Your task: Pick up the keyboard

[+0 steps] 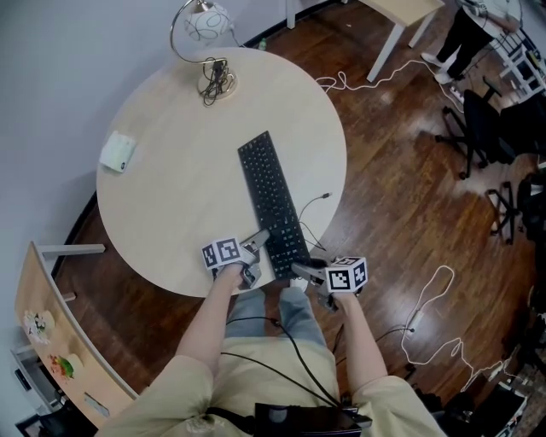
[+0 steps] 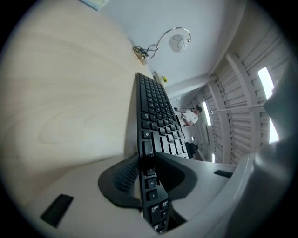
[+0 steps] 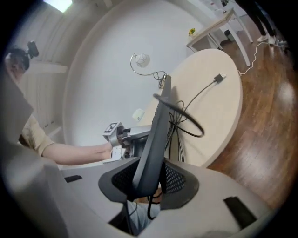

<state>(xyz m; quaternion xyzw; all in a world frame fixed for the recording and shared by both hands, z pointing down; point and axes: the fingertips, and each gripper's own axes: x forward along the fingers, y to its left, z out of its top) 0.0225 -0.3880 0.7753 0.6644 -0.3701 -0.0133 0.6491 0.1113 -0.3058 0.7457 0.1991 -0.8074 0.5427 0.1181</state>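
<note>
Room inventory, as I saw it from the head view.

- Round pale-wood table, standing near a plain white wall.
- Dark polished plank floor, with a white cable looped across it.
- Desk lamp with a hooped metal arm, at the table's far edge.
- Second pale table on white legs, far off.
- Black office chairs, right side.
- Pale wooden shelf unit, which I noted at lower left.

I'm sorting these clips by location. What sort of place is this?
Probably an office or lab workroom: a round light-wood table with a keyboard on it, rolling office chairs on a wood floor, and loose cables trailing across it.
</note>
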